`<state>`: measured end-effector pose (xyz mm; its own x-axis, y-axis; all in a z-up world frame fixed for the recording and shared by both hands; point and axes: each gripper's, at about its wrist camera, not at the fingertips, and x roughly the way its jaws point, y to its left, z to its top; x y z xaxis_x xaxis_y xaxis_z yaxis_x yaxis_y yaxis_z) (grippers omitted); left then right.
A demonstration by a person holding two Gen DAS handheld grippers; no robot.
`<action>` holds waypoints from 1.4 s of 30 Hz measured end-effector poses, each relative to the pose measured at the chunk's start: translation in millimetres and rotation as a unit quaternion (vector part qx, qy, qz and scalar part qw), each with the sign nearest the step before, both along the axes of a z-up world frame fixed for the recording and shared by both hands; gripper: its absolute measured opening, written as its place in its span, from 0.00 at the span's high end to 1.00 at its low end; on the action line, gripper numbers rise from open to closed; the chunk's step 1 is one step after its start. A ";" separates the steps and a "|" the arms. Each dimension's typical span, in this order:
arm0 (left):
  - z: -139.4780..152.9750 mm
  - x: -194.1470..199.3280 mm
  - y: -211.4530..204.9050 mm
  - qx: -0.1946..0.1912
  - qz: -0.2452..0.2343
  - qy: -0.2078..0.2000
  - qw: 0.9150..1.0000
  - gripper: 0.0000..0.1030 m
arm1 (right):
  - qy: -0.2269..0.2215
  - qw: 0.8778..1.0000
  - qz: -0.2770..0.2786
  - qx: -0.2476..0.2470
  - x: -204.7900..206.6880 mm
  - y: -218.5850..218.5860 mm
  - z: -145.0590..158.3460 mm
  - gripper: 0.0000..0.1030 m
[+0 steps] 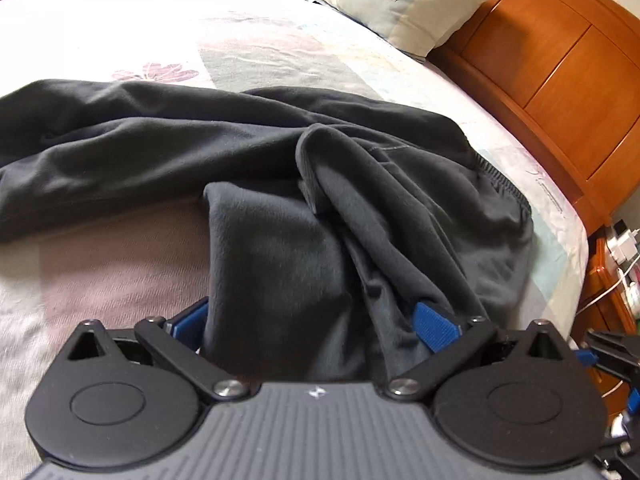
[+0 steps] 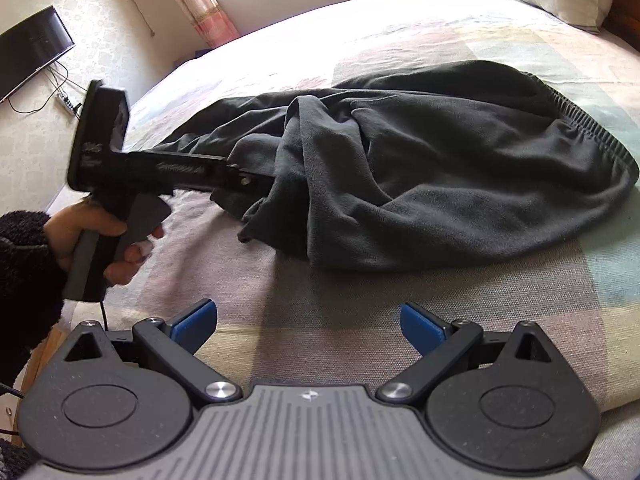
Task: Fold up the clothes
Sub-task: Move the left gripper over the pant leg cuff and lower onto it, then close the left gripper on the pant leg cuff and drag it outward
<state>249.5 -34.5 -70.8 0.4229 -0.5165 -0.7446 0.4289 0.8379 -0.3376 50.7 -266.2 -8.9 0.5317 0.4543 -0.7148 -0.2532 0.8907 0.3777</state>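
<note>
Dark grey trousers (image 1: 248,144) lie crumpled across the bed, their elastic waistband (image 2: 584,120) towards the pillow. My left gripper (image 1: 312,320) is pushed into the near bunch of cloth. Its blue pads (image 1: 434,326) stand wide apart, and the fabric fills the gap between them and drapes over them. In the right wrist view a hand (image 2: 92,236) holds that left gripper (image 2: 256,180), whose tip is buried under a raised fold. My right gripper (image 2: 308,320) hovers open over bare bedsheet, short of the trousers' near edge (image 2: 400,264), with nothing between its fingers.
The bed (image 2: 360,340) has a pastel patchwork sheet. A pillow (image 1: 404,4) leans on the wooden headboard (image 1: 560,64) at the far right. A nightstand with cables (image 1: 616,280) stands beside the bed. A television (image 2: 28,48) hangs on the wall at left.
</note>
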 end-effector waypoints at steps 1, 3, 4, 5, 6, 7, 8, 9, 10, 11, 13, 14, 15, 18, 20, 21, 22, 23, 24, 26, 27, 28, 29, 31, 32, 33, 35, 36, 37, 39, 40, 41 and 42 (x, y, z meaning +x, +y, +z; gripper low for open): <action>-0.7 2.4 -1.2 -0.001 0.000 -0.002 1.000 0.01 | 0.000 1.000 0.001 -0.001 -0.2 0.6 -0.2 0.03; -2.2 8.4 -4.7 -0.005 0.003 -0.005 1.000 0.01 | 0.001 1.000 0.002 -0.002 -0.2 2.1 -0.6 0.03; -2.8 11.2 -5.6 -0.013 0.007 -0.004 1.000 0.01 | 0.002 1.000 0.002 -0.003 -0.2 2.8 -0.7 0.03; -3.2 13.2 -4.2 -0.025 0.011 0.001 1.000 0.01 | 0.002 1.000 0.002 -0.004 -0.5 3.0 -0.8 0.03; -3.7 15.0 -2.5 -0.040 0.015 0.008 0.999 0.01 | 0.003 1.000 0.001 -0.005 -0.9 3.2 -0.8 0.03; -4.1 16.8 -0.8 -0.054 0.020 0.014 0.998 0.01 | 0.003 1.000 0.001 -0.007 -1.1 3.7 -0.8 0.03; -4.9 16.5 1.0 -0.075 0.015 0.023 0.997 0.01 | 0.004 1.000 0.000 -0.008 -1.4 3.8 -0.8 0.03; -6.0 14.9 2.7 -0.098 0.007 0.033 0.995 0.01 | 0.005 1.000 -0.001 -0.008 -1.4 3.6 -1.1 0.03; -7.2 11.9 4.3 -0.121 -0.005 0.044 0.992 0.01 | 0.006 1.000 -0.002 -0.008 -1.2 3.2 -1.5 0.03; -8.9 8.0 5.7 -0.143 -0.018 0.055 0.988 0.01 | 0.008 1.000 -0.003 -0.008 -0.8 2.8 -2.1 0.03; -11.8 0.5 7.8 -0.174 -0.034 0.068 0.982 0.01 | 0.013 1.000 -0.005 -0.010 0.9 1.9 -4.5 0.03; -12.5 -2.8 8.5 -0.181 -0.037 0.068 0.980 0.01 | 0.016 1.000 -0.006 -0.012 1.8 2.2 -5.9 0.03; -13.0 -4.8 8.6 -0.182 -0.037 0.066 0.980 0.01 | 0.019 1.000 -0.005 -0.013 2.9 2.9 -7.1 0.03; -19.4 -3.0 16.9 -0.189 -0.020 0.070 0.979 0.01 | 0.022 1.000 -0.001 -0.016 4.0 5.5 -8.8 0.03; -25.7 1.0 28.5 -0.228 -0.003 0.081 0.970 0.01 | 0.022 1.000 0.001 -0.019 3.4 6.2 -8.2 0.03; -27.6 3.0 34.0 -0.241 0.008 0.084 0.967 0.01 | 0.021 1.000 0.001 -0.020 3.0 6.0 -8.1 0.03; -28.7 5.0 39.1 -0.250 0.019 0.085 0.964 0.01 | 0.021 1.000 0.000 -0.021 2.7 5.8 -8.0 0.03; -29.7 7.0 44.2 -0.260 0.031 0.085 0.961 0.01 | 0.023 0.999 -0.002 -0.022 2.8 4.7 -8.3 0.03; -30.5 8.7 49.4 -0.268 0.040 0.087 0.959 0.01 | 0.024 0.999 -0.005 -0.022 3.5 3.7 -9.1 0.03; -31.7 12.2 55.8 -0.275 0.055 0.096 0.955 0.08 | 0.028 0.999 -0.010 -0.023 4.9 1.6 -11.0 0.03; -31.7 13.6 57.0 -0.272 0.061 0.099 0.955 0.12 | 0.029 0.999 -0.013 -0.024 5.6 0.6 -11.9 0.03; -31.8 15.1 58.2 -0.269 0.068 0.103 0.955 0.14 | 0.031 0.999 -0.014 -0.024 5.8 0.3 -12.6 0.03; -31.3 17.1 60.3 -0.266 0.073 0.105 0.955 0.18 | 0.031 0.999 -0.014 -0.023 5.7 0.0 -13.2 0.03; -31.4 20.2 62.4 -0.263 0.087 0.109 0.955 0.25 | 0.031 0.999 -0.013 -0.021 5.0 -0.5 -13.7 0.03; -32.7 21.7 63.6 -0.263 0.095 0.112 0.954 0.30 | 0.031 0.999 -0.012 -0.020 5.0 0.0 -13.5 0.03; -34.5 22.9 65.8 -0.262 0.104 0.115 0.953 0.39 | 0.030 0.999 -0.010 -0.020 5.2 0.2 -13.5 0.03; -40.5 26.1 68.3 -0.262 0.122 0.122 0.949 0.57 | 0.029 0.999 -0.009 -0.020 4.4 0.6 -12.5 0.03; -45.5 27.1 69.5 -0.265 0.129 0.128 0.947 0.66 | 0.028 0.999 -0.009 -0.021 4.0 0.5 -11.7 0.03; -50.2 27.2 72.3 -0.269 0.133 0.135 0.944 0.70 | 0.028 0.999 -0.010 -0.022 4.0 0.2 -11.5 0.03; -55.3 26.8 74.2 -0.279 0.139 0.153 0.938 0.74 | 0.027 0.999 -0.014 -0.026 3.0 -1.5 -11.2 0.03; -55.3 26.5 72.9 -0.278 0.136 0.159 0.937 0.73 | 0.027 0.999 -0.017 -0.025 2.9 -3.1 -11.7 0.03; -53.8 26.5 70.3 -0.271 0.129 0.158 0.941 0.73 | 0.029 0.999 -0.020 -0.024 3.3 -4.7 -12.7 0.03; -53.5 27.7 68.1 -0.266 0.125 0.154 0.943 0.73 | 0.031 0.999 -0.022 -0.022 4.1 -6.0 -14.0 0.03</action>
